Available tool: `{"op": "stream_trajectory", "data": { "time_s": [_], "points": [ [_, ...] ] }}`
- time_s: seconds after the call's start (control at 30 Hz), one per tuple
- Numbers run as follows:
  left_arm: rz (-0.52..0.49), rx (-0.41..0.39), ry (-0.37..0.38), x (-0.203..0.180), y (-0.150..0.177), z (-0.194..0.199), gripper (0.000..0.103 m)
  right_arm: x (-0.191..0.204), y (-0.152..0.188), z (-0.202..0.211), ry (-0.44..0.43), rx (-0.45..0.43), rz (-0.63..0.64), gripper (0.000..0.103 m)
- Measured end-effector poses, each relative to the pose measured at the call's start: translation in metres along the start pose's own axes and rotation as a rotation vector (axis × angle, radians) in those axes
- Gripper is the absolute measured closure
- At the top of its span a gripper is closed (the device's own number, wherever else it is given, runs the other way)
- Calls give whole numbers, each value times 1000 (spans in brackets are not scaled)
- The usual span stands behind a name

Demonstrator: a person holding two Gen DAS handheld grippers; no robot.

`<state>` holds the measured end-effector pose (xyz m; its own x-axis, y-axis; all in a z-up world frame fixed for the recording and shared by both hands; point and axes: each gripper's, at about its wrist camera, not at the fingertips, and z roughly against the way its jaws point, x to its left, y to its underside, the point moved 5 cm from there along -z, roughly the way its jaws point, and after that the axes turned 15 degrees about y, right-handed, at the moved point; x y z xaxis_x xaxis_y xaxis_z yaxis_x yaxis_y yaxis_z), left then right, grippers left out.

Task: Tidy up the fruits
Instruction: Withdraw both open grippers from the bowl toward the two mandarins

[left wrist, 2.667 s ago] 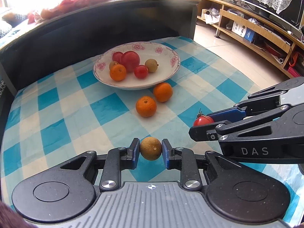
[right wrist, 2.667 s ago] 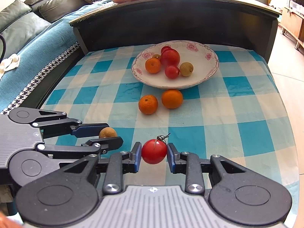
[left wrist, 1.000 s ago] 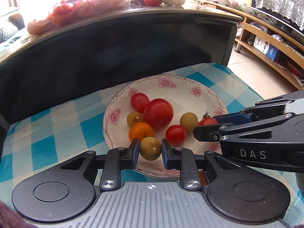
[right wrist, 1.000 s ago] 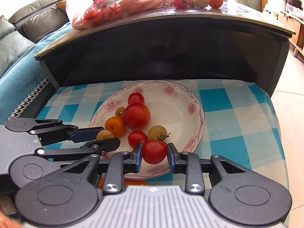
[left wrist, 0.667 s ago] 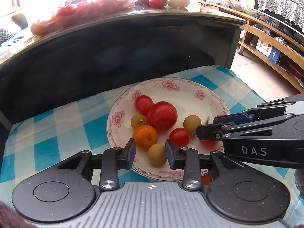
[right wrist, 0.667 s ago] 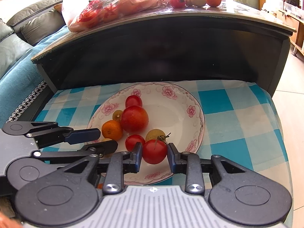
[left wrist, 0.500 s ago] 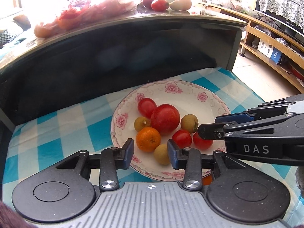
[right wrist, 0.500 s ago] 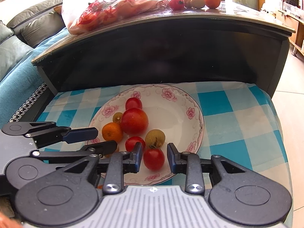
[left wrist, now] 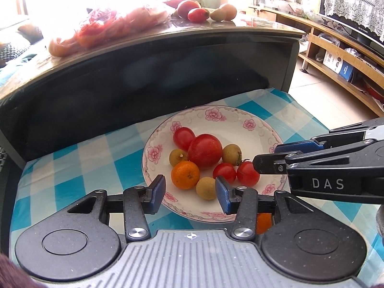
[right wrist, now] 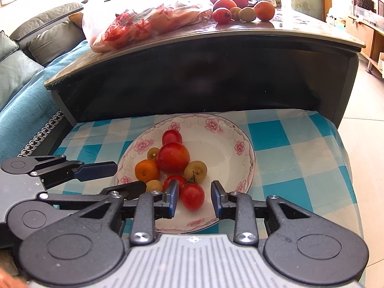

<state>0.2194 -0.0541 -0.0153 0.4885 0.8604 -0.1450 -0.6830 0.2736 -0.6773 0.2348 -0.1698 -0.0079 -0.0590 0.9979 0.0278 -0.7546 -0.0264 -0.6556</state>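
Both fruits lie in the plate (left wrist: 261, 129), near its front rim: the longan (left wrist: 206, 188) between the left gripper (left wrist: 190, 193)'s just-opened jaws, the cherry tomato (right wrist: 193, 196) between the right gripper (right wrist: 195, 199)'s released jaws.

Strong backlight from behind – upper frame blown out; foreground sharp, fisheye-bent edges.

- Grey sofa (right wrist: 28, 40) with a teal throw (right wrist: 28, 100) at left.
- Wooden shelving (left wrist: 340, 55) along the right wall.
- Pale tiled floor (left wrist: 319, 96).
- Bright glare from behind washes out the back.
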Motion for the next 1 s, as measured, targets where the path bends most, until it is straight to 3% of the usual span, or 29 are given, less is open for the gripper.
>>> {"op": "stream_trajectory", "data": {
  "time_s": [0.47,1.0],
  "points": [
    [-11,-7,24,-12,12,19,40,-5,14,18,13,9,-5,68],
    [30,88,69,-27,56,1,38,-16,50,33,43,63,-5,67]
  ]
}}
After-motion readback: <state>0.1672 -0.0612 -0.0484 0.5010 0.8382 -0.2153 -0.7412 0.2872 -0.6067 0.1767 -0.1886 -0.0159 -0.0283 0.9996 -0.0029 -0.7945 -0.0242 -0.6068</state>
